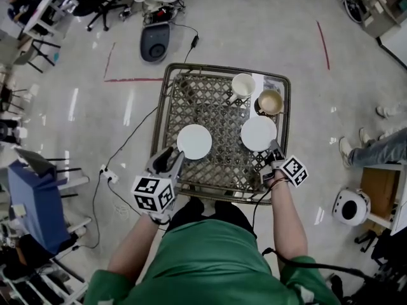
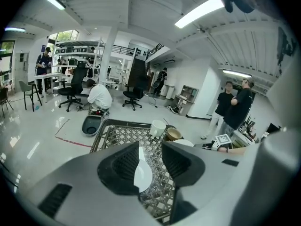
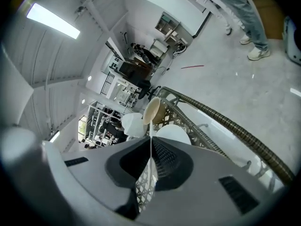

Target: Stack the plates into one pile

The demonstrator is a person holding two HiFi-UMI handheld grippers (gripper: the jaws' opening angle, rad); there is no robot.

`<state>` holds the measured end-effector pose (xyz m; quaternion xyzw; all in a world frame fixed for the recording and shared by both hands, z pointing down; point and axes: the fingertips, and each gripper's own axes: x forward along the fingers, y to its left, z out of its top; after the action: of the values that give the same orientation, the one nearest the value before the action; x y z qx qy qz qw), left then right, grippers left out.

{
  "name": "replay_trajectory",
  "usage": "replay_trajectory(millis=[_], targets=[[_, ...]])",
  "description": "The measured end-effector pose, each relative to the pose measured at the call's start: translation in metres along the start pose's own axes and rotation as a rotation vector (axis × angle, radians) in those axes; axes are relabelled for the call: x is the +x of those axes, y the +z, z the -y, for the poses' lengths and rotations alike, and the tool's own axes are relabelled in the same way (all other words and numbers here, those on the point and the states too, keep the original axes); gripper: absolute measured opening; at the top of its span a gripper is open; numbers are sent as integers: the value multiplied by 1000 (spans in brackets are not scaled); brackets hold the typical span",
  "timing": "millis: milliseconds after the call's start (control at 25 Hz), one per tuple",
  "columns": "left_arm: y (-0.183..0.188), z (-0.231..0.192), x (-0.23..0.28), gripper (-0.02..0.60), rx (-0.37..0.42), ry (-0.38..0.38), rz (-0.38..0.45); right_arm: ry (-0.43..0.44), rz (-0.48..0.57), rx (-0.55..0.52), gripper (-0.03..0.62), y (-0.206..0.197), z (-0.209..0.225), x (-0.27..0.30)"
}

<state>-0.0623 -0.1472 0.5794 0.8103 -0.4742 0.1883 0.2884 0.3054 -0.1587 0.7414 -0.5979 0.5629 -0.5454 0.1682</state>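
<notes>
The left claw [image 1: 172, 159] is hovering spread beside the left plate [image 1: 194, 141]. The right claw [image 1: 275, 149], pressed together and empty, is nearing the right plate [image 1: 258, 133] on the tabletop [image 1: 216, 110].

Left plate [image 1: 194, 141] and right plate [image 1: 258, 133]: white. Table [image 1: 222, 67]: brown, open diamond lattice. At its far right corner, cup [image 1: 243, 85] white, bowl [image 1: 270, 101] tan. Left gripper [image 1: 173, 161], right gripper [image 1: 274, 149]: grey, with black-and-white square markers. Shirt [image 1: 210, 259]: green.

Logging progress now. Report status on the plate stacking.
Left tongs open at left plate. Right tongs shut beside right plate. Both apart, unstacked. Cup, bowl stand behind.
</notes>
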Motion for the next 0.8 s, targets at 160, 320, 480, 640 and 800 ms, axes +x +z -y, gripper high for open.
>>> replay_trajectory(millis=[160, 320, 480, 640, 800], targets=[[-1, -2, 6, 161, 0, -3, -7, -80, -6, 13, 31, -4, 27, 6], [-3, 1, 11, 161, 0, -7, -17, -137, -17, 49, 32, -6, 48, 10], [-7, -2, 12, 161, -4, -2, -31, -162, -35, 51, 32, -9, 57, 17], [-10, -5, 11, 161, -13, 6, -36, -200, -55, 13, 32, -12, 64, 23], [-12, -7, 10, 161, -20, 13, -37, -236, -71, -41, 34, -14, 65, 25]])
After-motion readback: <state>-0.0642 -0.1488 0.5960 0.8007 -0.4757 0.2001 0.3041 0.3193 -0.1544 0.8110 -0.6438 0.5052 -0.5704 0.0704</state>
